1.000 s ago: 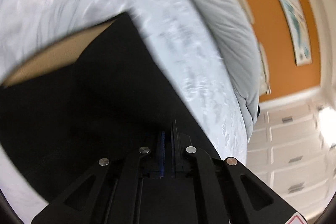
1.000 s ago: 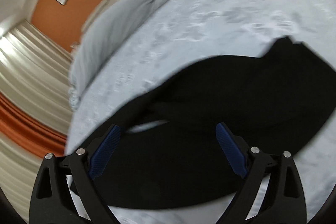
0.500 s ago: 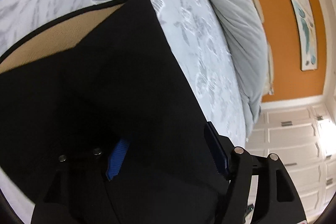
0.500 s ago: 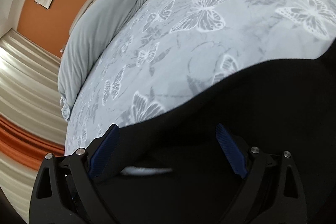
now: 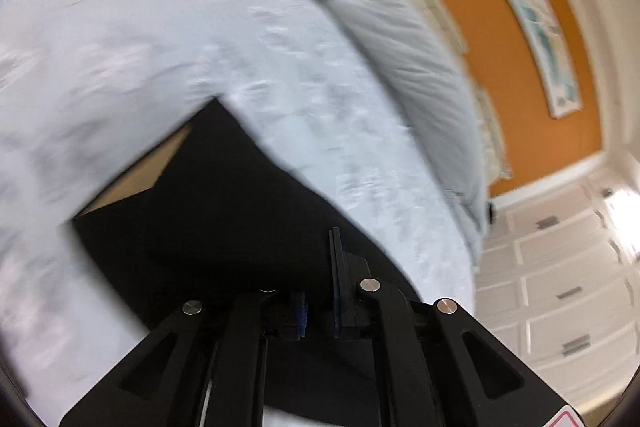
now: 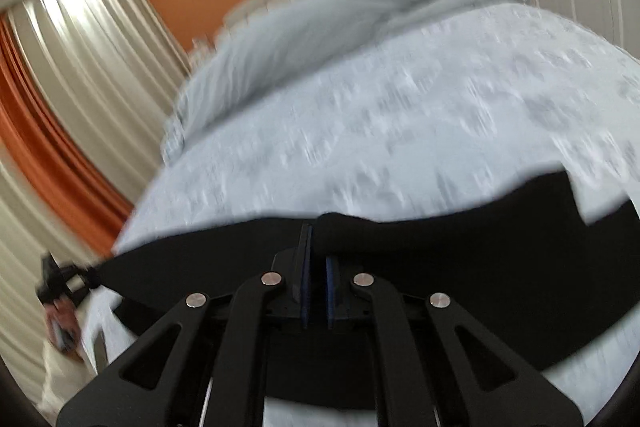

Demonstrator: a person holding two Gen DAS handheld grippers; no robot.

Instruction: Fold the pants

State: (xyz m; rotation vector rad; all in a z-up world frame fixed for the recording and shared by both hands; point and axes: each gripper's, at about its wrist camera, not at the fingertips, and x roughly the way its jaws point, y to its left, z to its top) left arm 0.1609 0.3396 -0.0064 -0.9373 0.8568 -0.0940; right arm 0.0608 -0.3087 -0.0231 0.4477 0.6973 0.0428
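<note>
The black pants (image 5: 224, 211) lie on a pale blue butterfly-print bedspread (image 5: 168, 39), with a tan inner lining (image 5: 136, 175) showing at one folded corner. My left gripper (image 5: 320, 291) is shut on the pants' near edge. In the right wrist view the pants (image 6: 460, 247) stretch as a dark band across the bed. My right gripper (image 6: 316, 283) is shut on a raised fold of the pants. Both views are motion-blurred.
A bunched grey duvet (image 5: 420, 67) lies at the head of the bed, against an orange wall with a picture (image 5: 536, 31). White drawers (image 5: 560, 291) stand to the right. Cream and orange curtains (image 6: 72, 115) hang left. The other gripper (image 6: 60, 279) shows at the bed's left edge.
Both grippers were open over the pants half a second ago; both have closed on the fabric. The views have pulled back and up, with the bed now blurred.
</note>
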